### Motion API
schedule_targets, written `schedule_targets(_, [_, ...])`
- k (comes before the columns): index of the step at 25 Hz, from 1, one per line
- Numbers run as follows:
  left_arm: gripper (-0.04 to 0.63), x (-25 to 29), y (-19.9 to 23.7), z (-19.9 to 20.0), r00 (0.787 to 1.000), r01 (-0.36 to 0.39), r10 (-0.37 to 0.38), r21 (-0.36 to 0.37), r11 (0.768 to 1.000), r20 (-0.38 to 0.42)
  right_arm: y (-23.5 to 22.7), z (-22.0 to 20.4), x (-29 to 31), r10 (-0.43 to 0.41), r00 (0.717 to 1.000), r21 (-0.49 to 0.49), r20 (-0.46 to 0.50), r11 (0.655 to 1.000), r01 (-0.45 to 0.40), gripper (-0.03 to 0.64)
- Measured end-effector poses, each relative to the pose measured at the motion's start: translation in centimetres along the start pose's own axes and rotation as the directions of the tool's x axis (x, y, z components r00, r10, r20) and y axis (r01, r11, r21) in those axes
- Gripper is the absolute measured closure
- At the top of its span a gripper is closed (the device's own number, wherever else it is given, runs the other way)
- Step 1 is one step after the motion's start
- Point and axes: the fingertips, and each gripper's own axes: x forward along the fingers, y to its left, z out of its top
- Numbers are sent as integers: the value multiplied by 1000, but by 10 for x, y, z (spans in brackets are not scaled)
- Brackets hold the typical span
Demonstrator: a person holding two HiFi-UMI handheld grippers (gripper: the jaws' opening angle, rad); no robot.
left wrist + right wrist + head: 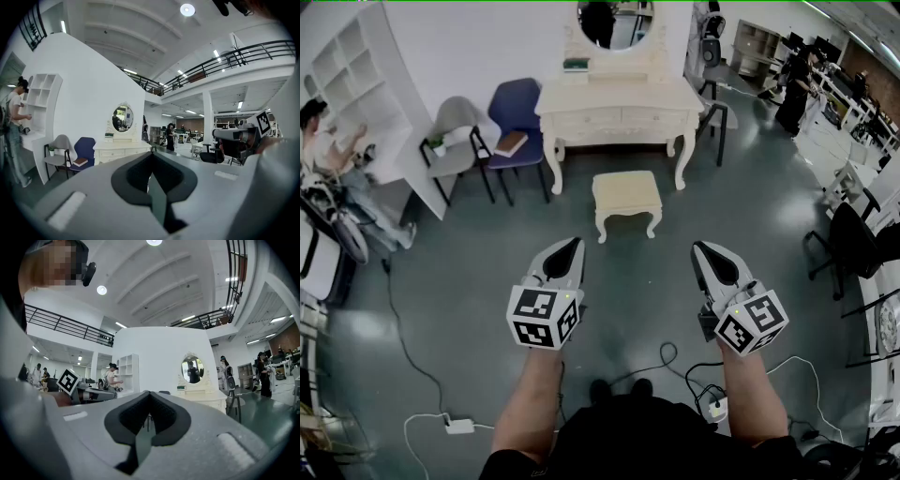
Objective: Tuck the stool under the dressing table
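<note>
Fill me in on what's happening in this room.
A person stands holding a two-jaw tool in each hand, facing a cream dressing table with an oval mirror. The left tool and the right tool are both shut and empty, held out roughly level above the grey floor. The cream padded stool stands on the floor in front of the table, not yet tucked under it. Neither tool touches the stool.

I hold my left gripper (570,246) and right gripper (701,249) out level, side by side (both jaws closed, empty).
</note>
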Motion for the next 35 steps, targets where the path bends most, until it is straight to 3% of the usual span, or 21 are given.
schedule_targets(12, [577,13,-39,-11,999,-1,1,-4,1000,-33,-34,-10,-34,1,1000,35,10,999,-1,617])
schedule_targets(23, [576,15,-72,-17,999,-14,14,1,1000,-49,-49,-12,-67,62,997,103,40,992,-66,614])
schedule_targets(35, [576,87,-51,-14,999,32,-33,-44,999,-18,-101,-25,-37,22,1000,99,-21,995,-20,614])
